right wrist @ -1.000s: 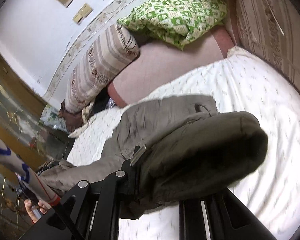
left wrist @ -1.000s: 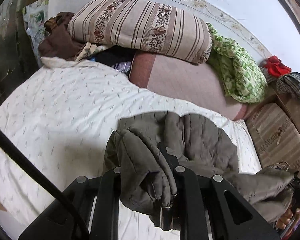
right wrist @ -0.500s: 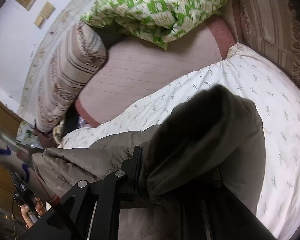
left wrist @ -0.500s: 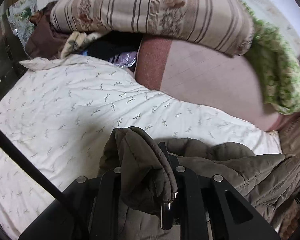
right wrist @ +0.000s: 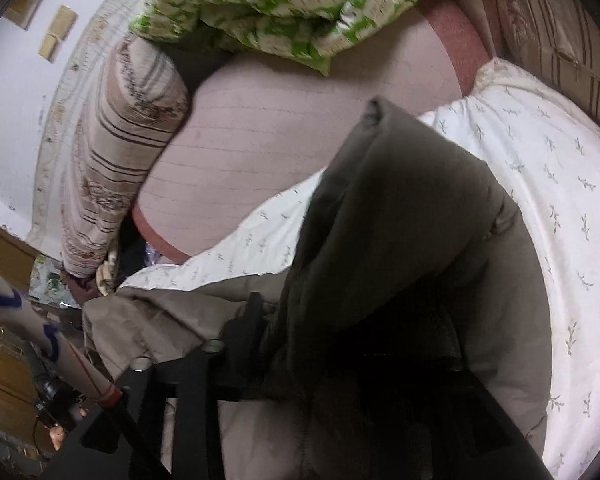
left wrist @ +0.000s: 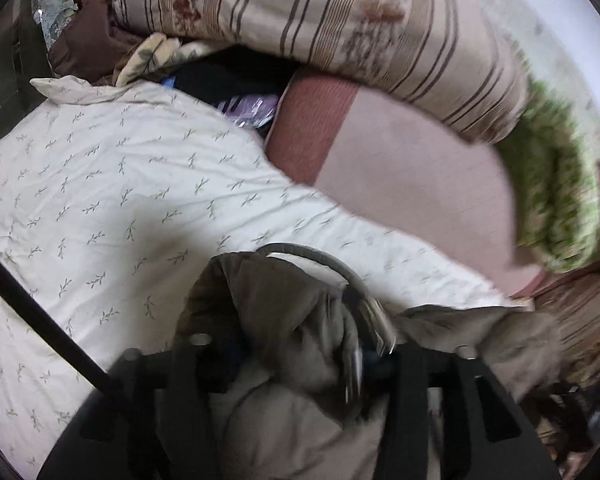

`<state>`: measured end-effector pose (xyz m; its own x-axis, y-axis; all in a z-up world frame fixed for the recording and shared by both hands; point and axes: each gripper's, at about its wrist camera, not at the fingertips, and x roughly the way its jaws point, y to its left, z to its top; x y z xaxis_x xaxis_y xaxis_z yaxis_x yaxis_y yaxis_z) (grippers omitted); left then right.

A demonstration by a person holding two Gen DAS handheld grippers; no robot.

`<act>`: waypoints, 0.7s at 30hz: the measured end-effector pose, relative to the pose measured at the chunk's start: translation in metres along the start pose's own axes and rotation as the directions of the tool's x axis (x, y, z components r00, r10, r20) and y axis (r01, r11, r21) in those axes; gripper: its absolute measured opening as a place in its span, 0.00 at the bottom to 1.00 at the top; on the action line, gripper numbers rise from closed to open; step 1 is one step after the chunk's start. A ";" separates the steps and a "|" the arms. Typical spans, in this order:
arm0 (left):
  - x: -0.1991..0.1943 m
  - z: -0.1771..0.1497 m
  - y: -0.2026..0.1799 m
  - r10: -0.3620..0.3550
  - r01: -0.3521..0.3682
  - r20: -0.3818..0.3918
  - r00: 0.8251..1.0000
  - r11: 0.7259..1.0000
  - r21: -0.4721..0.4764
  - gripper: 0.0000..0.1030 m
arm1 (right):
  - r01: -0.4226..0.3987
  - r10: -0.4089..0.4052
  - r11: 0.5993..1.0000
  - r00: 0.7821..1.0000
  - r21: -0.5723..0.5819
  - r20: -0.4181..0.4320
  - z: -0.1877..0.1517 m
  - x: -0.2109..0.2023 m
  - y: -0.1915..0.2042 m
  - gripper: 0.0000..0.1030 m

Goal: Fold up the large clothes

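An olive-grey padded jacket (left wrist: 276, 320) is bunched low over the white leaf-print bedsheet (left wrist: 100, 184). My left gripper (left wrist: 296, 364) is shut on a fold of it, with a dark strap loop and a metal zipper showing by the jaws. In the right wrist view the jacket (right wrist: 400, 240) drapes thickly over my right gripper (right wrist: 332, 344), which is shut on it; the right finger is hidden under the cloth. The jacket's paler side (right wrist: 168, 320) stretches left between the two grippers.
At the head of the bed lie a striped beige quilt (left wrist: 340, 24), a pink blanket (left wrist: 412, 172) and a green patterned quilt (left wrist: 556, 200). Dark clothes (left wrist: 228, 76) sit under the striped quilt. A striped cushion (right wrist: 560, 32) lies at the bed's right side.
Both grippers have carried the jacket forward toward the head of the bed and lower, so the quilts loom larger. The jacket has bunched up more over both grippers.
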<state>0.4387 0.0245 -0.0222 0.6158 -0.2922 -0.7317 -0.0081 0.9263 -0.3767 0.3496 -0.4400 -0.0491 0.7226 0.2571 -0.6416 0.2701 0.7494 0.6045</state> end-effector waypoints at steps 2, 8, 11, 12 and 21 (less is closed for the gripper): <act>-0.024 -0.001 -0.006 0.000 -0.001 0.056 0.998 1.000 0.006 0.66 | 0.018 -0.018 1.000 1.000 -0.016 0.024 -0.002 -0.007 0.005 0.50; -0.070 -0.011 -0.042 0.025 -0.040 0.111 0.994 0.990 0.134 0.70 | 0.046 -0.031 0.993 0.990 -0.107 0.138 -0.010 -0.048 0.032 0.80; -0.070 -0.035 -0.071 0.032 -0.054 0.100 0.994 0.973 0.223 0.71 | 0.118 -0.076 0.967 0.979 -0.227 0.187 -0.024 -0.064 0.059 0.79; -0.064 -0.045 -0.080 0.034 -0.055 0.088 0.996 0.966 0.251 0.71 | 0.134 -0.086 0.957 0.978 -0.257 0.190 -0.029 -0.065 0.062 0.79; 0.048 -0.095 -0.150 0.197 -0.189 0.034 0.980 0.861 0.472 0.71 | 0.291 -0.265 0.877 0.957 -0.381 0.120 -0.072 0.008 0.037 0.79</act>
<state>0.3940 -0.1510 -0.0547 0.6283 -0.0956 -0.7721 0.2486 0.9651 0.0828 0.3191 -0.3659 -0.0659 0.6962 -0.0258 -0.7174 0.2045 0.9651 0.1637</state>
